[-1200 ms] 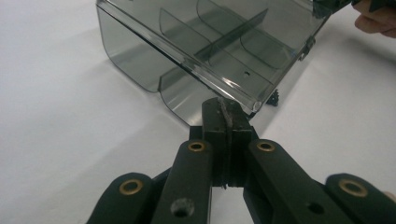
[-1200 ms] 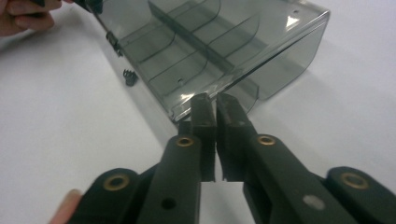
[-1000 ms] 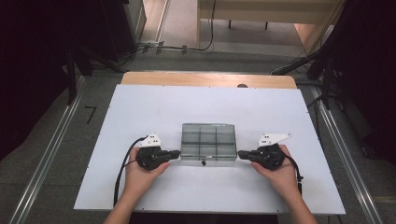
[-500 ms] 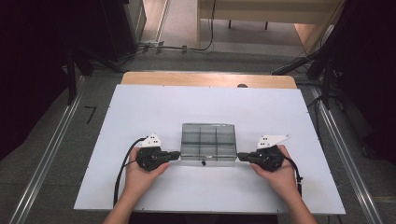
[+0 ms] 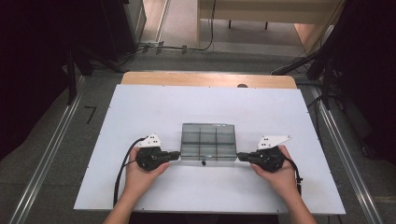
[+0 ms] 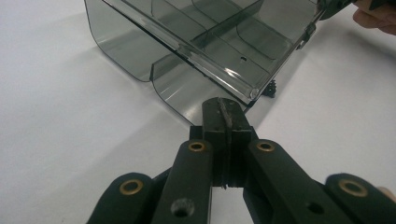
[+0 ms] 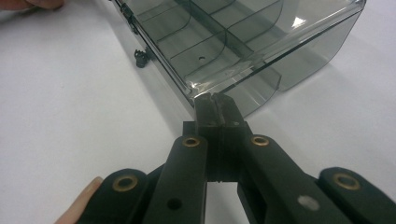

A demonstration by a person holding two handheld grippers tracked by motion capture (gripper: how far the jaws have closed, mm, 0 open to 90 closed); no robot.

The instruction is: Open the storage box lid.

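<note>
A smoky grey, see-through plastic box sits on the white bench, near the edge closest to the person and about midway across it. Inner walls split it into compartments: from the high view there are two rows of three. Its corners are rounded, and the clear walls catch bright glints of light. Along the near long side a thick rim runs the length of the box, and a small dark catch sticks out at the middle of that side, low against the bench; it shows again as a small black knob in the right gripper view. The compartments look empty; a small hole shows in the floor of one.

The left tongs are fully closed with nothing between them, their tip meeting the box's near left corner. The right tongs are closed the same way, holding nothing, with their tip against the near right corner. Each hand lies flat on the bench beside the box, one at either end.
</note>
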